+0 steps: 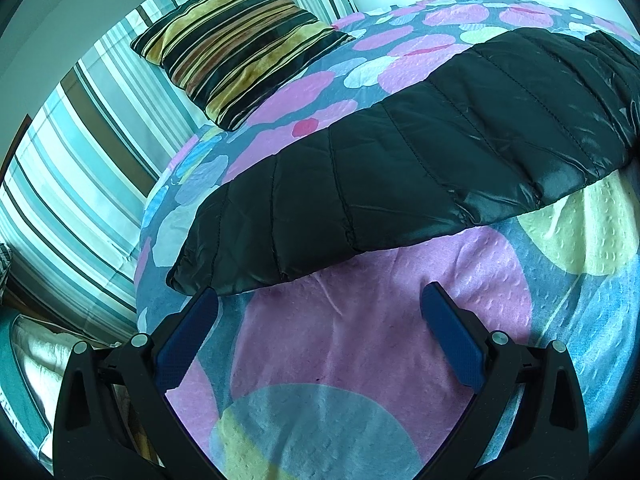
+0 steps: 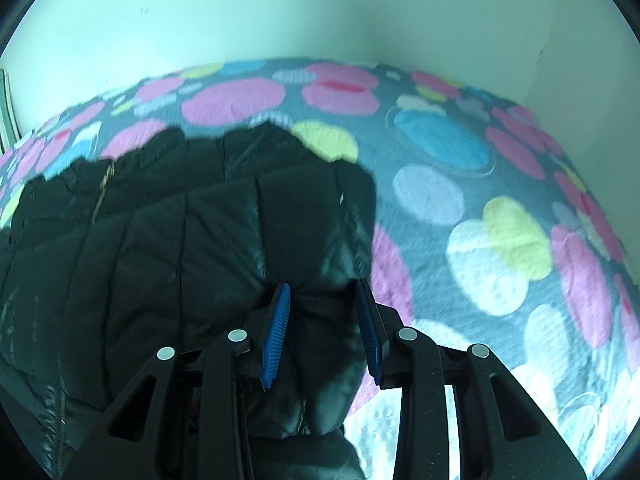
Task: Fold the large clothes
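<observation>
A black quilted puffer jacket lies across the dotted bedspread, stretching from lower left to upper right in the left wrist view. My left gripper hangs open just in front of the jacket's near edge, with only bedspread between its blue pads. In the right wrist view the jacket fills the left half, its zipper showing at the left. My right gripper is shut on a bunched fold of the jacket at its right end, with the fabric filling the gap between the pads.
A striped cushion rests at the far left of the bed, on teal striped bedding. The bedspread runs on to the right of the jacket up to a pale wall.
</observation>
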Demonstrator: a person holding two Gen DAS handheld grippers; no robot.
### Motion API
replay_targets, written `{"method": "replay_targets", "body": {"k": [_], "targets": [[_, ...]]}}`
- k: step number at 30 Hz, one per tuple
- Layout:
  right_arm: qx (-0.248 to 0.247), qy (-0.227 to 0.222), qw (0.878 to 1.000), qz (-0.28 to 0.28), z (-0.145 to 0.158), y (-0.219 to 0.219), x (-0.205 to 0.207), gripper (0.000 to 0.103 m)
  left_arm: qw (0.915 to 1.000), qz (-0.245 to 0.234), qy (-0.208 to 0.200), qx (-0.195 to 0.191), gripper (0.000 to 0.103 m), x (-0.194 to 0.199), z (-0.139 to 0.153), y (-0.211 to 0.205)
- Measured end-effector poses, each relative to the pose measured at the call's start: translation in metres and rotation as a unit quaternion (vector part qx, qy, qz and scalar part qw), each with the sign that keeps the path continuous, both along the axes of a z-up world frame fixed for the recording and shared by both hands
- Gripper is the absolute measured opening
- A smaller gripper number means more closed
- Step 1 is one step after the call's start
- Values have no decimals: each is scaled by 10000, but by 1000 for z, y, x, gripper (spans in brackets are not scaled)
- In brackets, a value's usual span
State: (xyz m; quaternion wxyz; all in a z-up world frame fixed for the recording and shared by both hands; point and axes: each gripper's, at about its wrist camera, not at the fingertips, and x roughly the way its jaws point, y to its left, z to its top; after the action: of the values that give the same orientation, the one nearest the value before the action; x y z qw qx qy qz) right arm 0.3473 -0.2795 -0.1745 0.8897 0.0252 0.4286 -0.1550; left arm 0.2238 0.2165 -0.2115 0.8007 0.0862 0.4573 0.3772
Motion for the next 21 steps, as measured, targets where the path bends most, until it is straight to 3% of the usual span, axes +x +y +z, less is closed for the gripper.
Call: {"method": "replay_targets", "body": {"k": [6,14,18,19,21], "targets": [[-274,8,9994,-217,8,-12,23,35,10000,-1,-1,2,101,0,0,0],[-724,555,9957,-187,-30,-8,50,35,10000,-2,-1,-7,101,0,0,-1],[-801,488,9955,-165,-16,-4,43,37,10000,0,-13,-35,101,0,0,-1],[-771,471,9958,-154,-12,-4,38,40,10000,1,-16,-47,101,-1,-1,0],[-700,381,9967,-171,-3,-2,24,63,10000,-1,-18,-47,101,-1,-1,1]]}}
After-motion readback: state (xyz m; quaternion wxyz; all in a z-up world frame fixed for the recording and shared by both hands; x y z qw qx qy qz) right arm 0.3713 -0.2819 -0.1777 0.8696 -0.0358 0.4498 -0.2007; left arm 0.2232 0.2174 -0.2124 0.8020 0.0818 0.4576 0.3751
